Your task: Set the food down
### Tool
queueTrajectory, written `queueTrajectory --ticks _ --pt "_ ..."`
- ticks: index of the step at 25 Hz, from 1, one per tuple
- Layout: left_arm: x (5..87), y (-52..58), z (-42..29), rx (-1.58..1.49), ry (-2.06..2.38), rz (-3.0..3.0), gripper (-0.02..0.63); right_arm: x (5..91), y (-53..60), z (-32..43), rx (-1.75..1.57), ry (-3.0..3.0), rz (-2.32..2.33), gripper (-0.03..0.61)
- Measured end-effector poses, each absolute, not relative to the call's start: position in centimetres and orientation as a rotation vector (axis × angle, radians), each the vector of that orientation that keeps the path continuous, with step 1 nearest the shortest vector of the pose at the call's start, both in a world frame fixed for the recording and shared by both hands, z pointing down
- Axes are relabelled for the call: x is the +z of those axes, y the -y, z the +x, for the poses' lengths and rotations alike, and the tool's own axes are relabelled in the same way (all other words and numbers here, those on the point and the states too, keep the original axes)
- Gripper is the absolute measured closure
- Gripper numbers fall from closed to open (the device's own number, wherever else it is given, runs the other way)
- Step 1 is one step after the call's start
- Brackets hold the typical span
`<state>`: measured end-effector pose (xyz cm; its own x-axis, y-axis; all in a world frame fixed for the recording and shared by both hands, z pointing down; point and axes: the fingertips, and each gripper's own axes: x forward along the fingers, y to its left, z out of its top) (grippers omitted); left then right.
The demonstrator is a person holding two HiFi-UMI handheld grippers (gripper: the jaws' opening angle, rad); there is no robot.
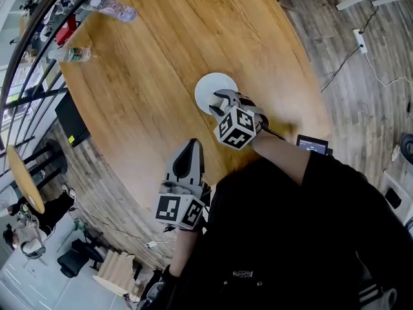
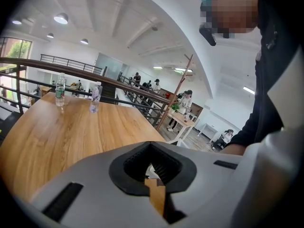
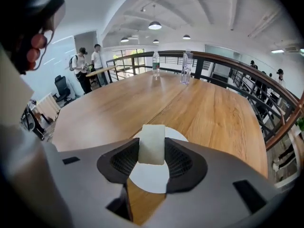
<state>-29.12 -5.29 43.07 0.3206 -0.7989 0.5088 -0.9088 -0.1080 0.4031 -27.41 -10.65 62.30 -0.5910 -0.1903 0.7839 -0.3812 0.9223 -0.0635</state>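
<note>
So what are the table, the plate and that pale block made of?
Table: wood or veneer, satin sheen, visible grain. Plate: plain matte white, ceramic or plastic, can't tell. Block: pale cream, dull, rounded edges, perhaps tofu or foam.

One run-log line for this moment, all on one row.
right gripper: shut on food block | food block: over white plate | left gripper: shut, empty | set-down: pending

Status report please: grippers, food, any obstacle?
Right hand-held gripper shut on food block, over white plate. Left hand-held gripper shut, empty. Nothing in the way.
</note>
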Motion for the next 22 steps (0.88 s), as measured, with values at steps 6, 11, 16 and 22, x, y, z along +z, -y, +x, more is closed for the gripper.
queueTrajectory --ticks 6,11,16,22 --pt "42.9 5.1 -29.6 0.202 1.529 1.933 0.615 65.0 10.6 -28.0 0.247 2.144 0.372 0.403" --pt "43.0 4.4 -29.6 0.234 1.543 1.947 0.615 66.5 10.4 -27.2 0.262 2.091 0.363 0.403" --pt "43.1 4.1 -29.6 0.220 1.526 1.943 0.615 67.3 10.8 -26.9 0.269 2.056 0.372 0.403" --pt "43.3 3.9 -29.7 0.243 1.506 1.962 0.615 68.0 10.6 -27.0 0.285 2.040 0.391 0.402"
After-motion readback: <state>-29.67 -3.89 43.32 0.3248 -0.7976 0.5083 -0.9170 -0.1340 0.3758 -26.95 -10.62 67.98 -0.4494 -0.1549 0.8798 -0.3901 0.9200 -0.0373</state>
